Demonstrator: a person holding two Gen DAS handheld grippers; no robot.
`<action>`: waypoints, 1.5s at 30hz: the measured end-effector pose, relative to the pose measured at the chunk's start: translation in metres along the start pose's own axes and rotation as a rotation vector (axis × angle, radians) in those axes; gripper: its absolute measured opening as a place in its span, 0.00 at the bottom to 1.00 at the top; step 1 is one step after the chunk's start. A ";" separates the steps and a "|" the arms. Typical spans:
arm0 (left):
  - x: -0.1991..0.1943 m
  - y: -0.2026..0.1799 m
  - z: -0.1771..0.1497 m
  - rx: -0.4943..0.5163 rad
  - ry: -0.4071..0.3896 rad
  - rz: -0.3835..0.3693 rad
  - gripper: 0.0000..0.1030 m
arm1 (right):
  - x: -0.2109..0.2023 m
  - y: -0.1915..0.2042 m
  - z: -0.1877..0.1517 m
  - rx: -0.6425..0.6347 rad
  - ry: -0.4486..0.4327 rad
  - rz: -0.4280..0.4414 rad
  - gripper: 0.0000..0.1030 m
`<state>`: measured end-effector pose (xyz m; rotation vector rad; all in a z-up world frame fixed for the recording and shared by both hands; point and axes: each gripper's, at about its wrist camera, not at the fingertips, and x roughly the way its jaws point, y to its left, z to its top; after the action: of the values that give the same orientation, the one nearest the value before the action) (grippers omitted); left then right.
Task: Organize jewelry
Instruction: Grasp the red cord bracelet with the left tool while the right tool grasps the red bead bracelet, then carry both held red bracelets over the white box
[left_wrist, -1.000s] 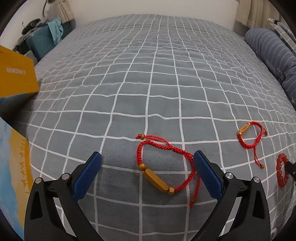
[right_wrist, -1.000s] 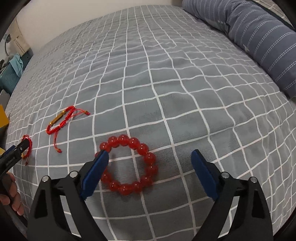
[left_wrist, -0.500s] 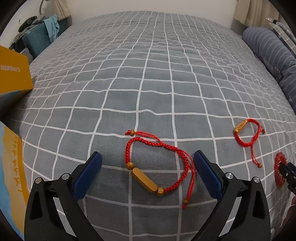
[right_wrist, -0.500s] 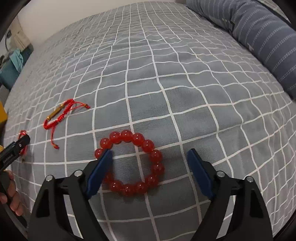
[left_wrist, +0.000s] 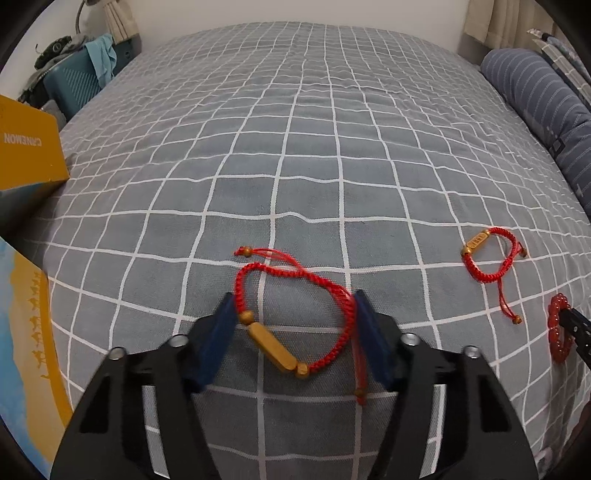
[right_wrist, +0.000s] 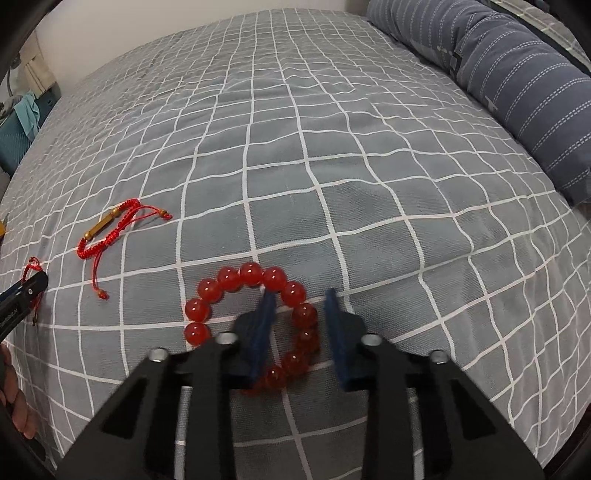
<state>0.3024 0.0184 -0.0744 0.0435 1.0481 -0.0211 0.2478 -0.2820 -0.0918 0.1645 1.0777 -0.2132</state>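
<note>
Two tongs down on the bed, each bracketing a bracelet.

We see the left gripper (left_wrist: 293, 325) narrowed around the large cord bracelet (left_wrist: 295, 314): its blue pads sit just beside the loop at 9 and 3 o'clock, the gold bar between them, cord tail by the right pad; contact we cannot tell. The right gripper (right_wrist: 300, 325) is narrower: one pad stands inside the bead bracelet (right_wrist: 255, 321), the other just outside it at 3 o'clock, with the ring's right-hand beads between them; grip not confirmed. Count: three bracelets, namely two red cord ones with gold bars and one of red beads. The small cord bracelet (right_wrist: 110, 232) lies alone at 10 o'clock from the beads, well apart from both tongs. All rest on the grey checked bedspread (right_wrist: 332, 155). One striped pillow (right_wrist: 517, 85) at 1 o'clock; one yellow box (left_wrist: 26, 147) at 9 o'clock in the left view.
</note>
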 end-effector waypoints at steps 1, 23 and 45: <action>-0.001 0.000 0.000 0.000 0.002 -0.003 0.50 | 0.000 -0.001 0.000 0.001 0.000 0.001 0.18; -0.022 0.001 -0.002 0.017 -0.009 -0.015 0.09 | -0.023 0.006 0.001 0.005 -0.055 0.003 0.17; -0.080 0.002 -0.011 0.010 -0.079 -0.015 0.10 | -0.076 0.018 -0.007 -0.028 -0.137 0.068 0.16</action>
<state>0.2528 0.0204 -0.0103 0.0432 0.9698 -0.0413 0.2117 -0.2562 -0.0274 0.1587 0.9366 -0.1454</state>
